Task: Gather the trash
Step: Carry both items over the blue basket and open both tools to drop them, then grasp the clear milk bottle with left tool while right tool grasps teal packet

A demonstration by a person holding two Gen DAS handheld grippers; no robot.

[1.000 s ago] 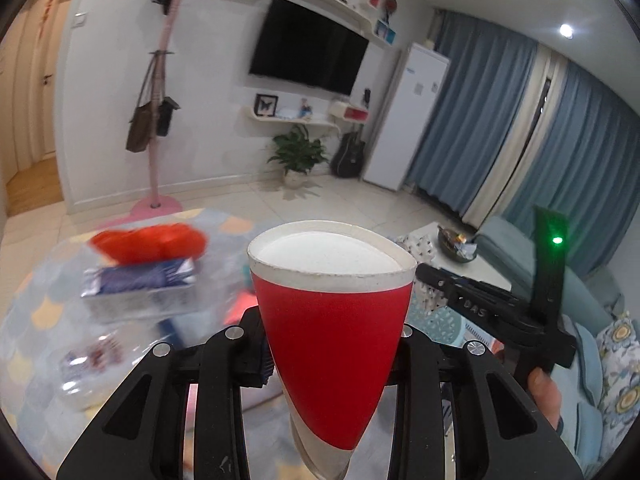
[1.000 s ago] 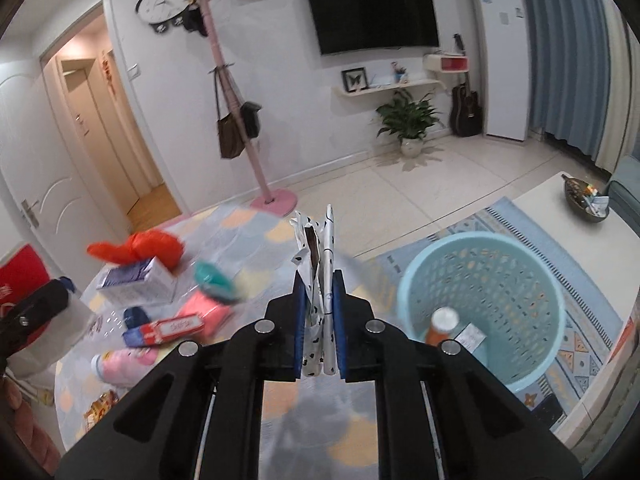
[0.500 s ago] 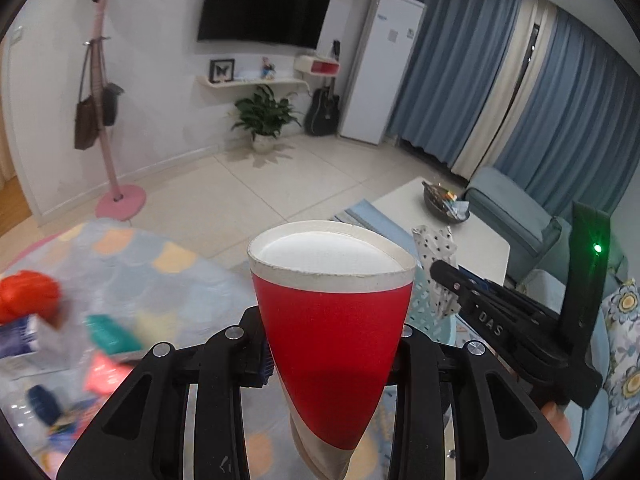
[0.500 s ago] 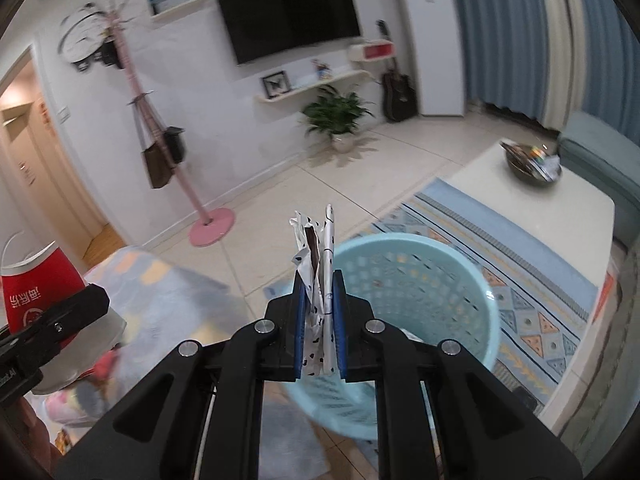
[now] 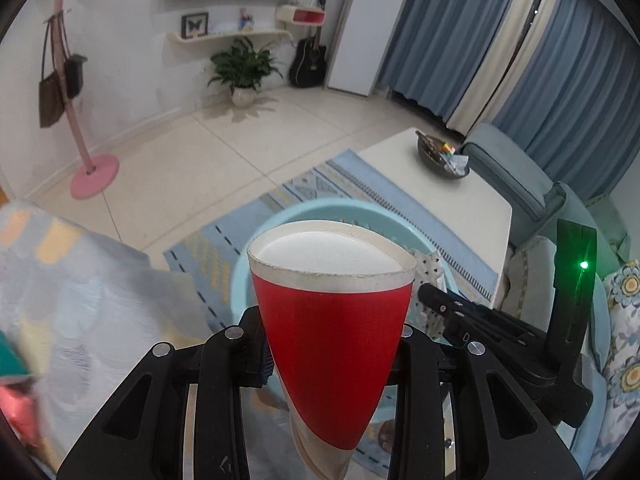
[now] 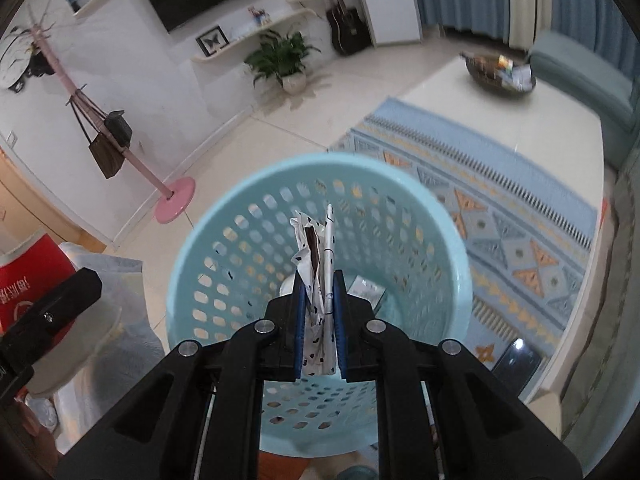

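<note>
The right gripper (image 6: 318, 316) is pressed onto a folded white wrapper (image 6: 316, 276) with black spots, which stands upright between the blue pads. Directly beyond it, filling the middle of the right view, sits a pale blue perforated basket (image 6: 448, 248), and the wrapper is held over its open mouth. Down inside the basket, at about 1 o'clock from the gripper, lies a flat pale packet (image 6: 366, 290); a white rounded thing shows just left of the pads, too hidden to name. The basket stands on a patterned rug (image 6: 520, 216).

The left gripper (image 5: 332, 354) pinches a red paper cup (image 5: 332, 320) by its sides, the white rim squeezed into an oval and the mouth facing the camera. Nothing can be seen inside but its white wall. Behind the cup, from 10 to 2 o'clock, runs the basket's rim (image 5: 312, 208). At 3 o'clock in the left view the right gripper (image 5: 434, 300) reaches in with the spotted wrapper (image 5: 430, 270) over the basket. At 9 o'clock in the right view the cup (image 6: 28, 268) shows again in the left gripper.

Farther out, at 1 o'clock in both views, a low white tabletop (image 5: 452, 200) carries a dark bowl (image 5: 440, 156) with small mixed items in it. At 9 o'clock in the left view, a grey patterned cloth (image 5: 80, 280) is blurred.
</note>
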